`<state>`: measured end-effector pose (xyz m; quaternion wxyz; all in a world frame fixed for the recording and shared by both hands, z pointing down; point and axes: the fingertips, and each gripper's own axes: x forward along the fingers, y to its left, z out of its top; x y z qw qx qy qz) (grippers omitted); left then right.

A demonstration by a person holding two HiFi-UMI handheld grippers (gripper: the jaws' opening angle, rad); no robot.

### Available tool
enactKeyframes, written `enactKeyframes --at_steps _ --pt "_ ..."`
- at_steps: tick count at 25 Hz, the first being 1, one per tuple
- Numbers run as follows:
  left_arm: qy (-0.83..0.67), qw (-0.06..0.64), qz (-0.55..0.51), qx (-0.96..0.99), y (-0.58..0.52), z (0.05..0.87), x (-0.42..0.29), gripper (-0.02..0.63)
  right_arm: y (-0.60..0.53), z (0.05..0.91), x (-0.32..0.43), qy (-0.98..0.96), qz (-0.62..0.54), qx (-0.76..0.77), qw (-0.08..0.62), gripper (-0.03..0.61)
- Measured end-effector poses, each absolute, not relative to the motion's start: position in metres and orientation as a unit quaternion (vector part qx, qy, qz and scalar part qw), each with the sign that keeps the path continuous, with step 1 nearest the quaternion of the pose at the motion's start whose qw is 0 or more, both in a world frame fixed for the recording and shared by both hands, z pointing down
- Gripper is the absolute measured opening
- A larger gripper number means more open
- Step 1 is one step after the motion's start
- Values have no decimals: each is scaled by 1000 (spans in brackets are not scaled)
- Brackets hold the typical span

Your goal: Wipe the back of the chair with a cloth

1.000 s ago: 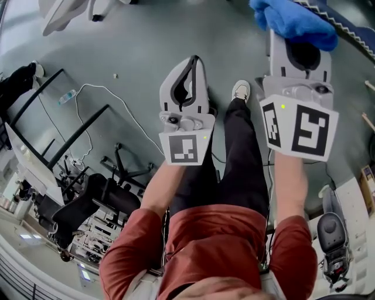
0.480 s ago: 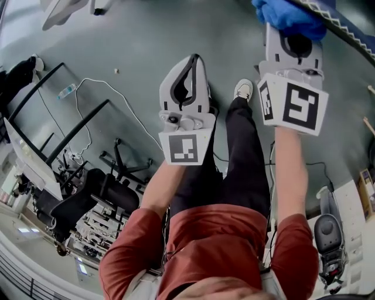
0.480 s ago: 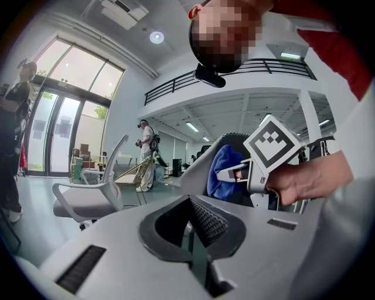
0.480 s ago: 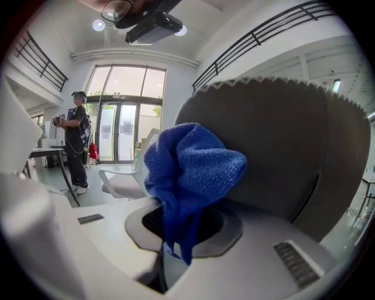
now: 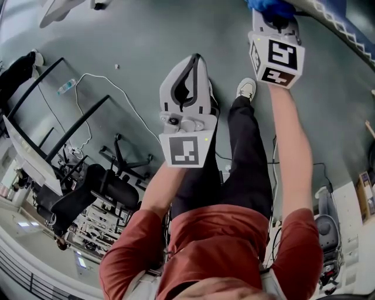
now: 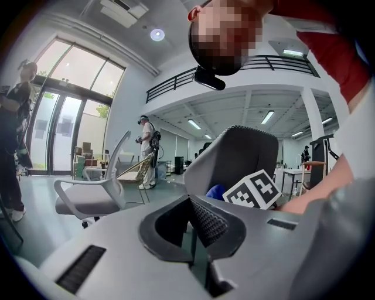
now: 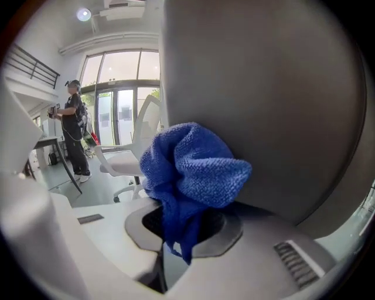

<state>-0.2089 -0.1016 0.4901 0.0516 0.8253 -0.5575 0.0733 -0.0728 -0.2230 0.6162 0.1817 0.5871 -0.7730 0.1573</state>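
Since a second ago the right gripper (image 5: 274,16) has pushed forward to the top edge of the head view, so only a scrap of the one blue cloth (image 5: 268,6) shows there; the left gripper (image 5: 192,61) has stayed put above the grey floor (image 5: 129,41), jaws together. Around them are one white shoe (image 5: 246,88), a white cable (image 5: 111,96) and a black office chair (image 5: 88,199) at the left.

From the left gripper view, its jaws are closed on nothing. Beyond them stands the grey chair back (image 6: 240,155), with the cloth and the right gripper's marker cube (image 6: 255,190) at its lower edge. One white chair (image 6: 88,196) stands to the left, and two people are farther off.

Seen from the right gripper view, the jaws clamp the cloth, whose bunched top lies against the chair back that fills the right side. Left of it are one white chair and one standing person (image 7: 73,132).
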Motion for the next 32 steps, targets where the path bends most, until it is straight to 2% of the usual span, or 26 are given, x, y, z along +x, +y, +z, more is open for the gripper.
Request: enactKeyframes --at_steps 12,22,26,32 --pt "-570 67 97 813 -100 514 -227 12 -265 720 -81 -752 177 578 263 71" --pt "-569 51 93 815 -105 494 -226 12 -239 716 -81 -753 207 566 266 71" --pt "-564 40 89 820 -104 458 -220 12 -207 669 -80 -760 215 560 250 71" --pt "-547 49 103 830 -82 372 -202 12 -132 523 -64 -769 209 572 195 71"
